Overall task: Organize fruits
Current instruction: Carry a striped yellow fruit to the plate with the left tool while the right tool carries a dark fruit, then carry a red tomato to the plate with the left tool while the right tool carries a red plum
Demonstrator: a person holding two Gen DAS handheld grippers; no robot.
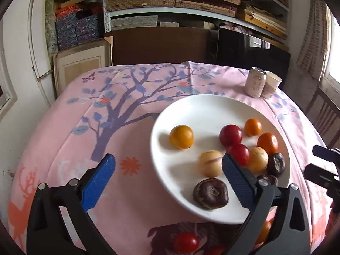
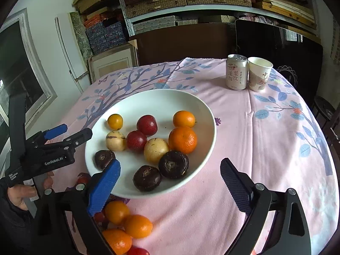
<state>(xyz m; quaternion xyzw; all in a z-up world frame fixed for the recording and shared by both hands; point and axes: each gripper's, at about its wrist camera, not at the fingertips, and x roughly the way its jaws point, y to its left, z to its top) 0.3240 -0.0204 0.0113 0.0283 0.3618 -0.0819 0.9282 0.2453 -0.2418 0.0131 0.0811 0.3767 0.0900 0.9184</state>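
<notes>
Fruits: round, smooth, roll easily; grab across the middle, softly.
Plate: mid-table.
Left gripper: open, empty.
Right gripper: open, empty.

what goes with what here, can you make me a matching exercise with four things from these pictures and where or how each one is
Things:
1. drink can
2. large orange
3. left gripper
4. loose oranges

Places or states:
A. on the tablecloth, in front of the plate's near rim
B. open, nothing between the fingers
C. beside the paper cup, at the far side of the table
D. on the white plate, among the other fruit

Pairs: 1-C, 2-D, 3-B, 4-A
</notes>
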